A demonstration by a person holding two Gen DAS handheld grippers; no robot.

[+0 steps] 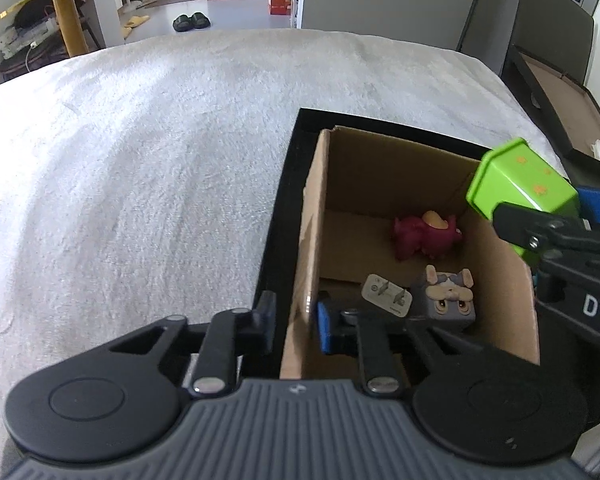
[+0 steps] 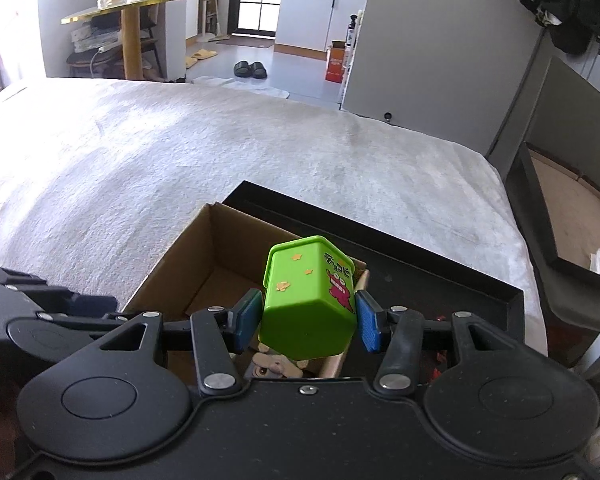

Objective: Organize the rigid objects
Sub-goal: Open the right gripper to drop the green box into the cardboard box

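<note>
Placing step, seen from both wrist cameras. The right hand-held gripper (image 2: 307, 322) holds a bright green plastic hexagonal container with star and cartoon stickers (image 2: 310, 300) between its blue pads, jaws part-way apart and pressing on opposite side walls; the container hangs tilted above the near right part of an open brown cardboard box (image 1: 320, 216), which sits in a shallow black tray (image 1: 288, 184) on a bed covered with a pale fleecy blanket (image 1: 140, 160). The left hand-held gripper (image 1: 296, 320) straddles the box's left wall, one finger outside and one inside, nearly closed; the pads appear to pinch the cardboard, which would steady the box. Already on the box floor lie a magenta rubber animal toy (image 1: 426, 236), a white flat-pronged charger plug (image 1: 386, 290) and a grey cube printed with a bulldog face (image 1: 448, 294). To do the step well, the container is best carried further over the bare floor at the box's far end, lowered below the rim before the jaws part, and kept clear of the cube directly beneath it, since a release from here would likely topple it onto the toys.
</note>
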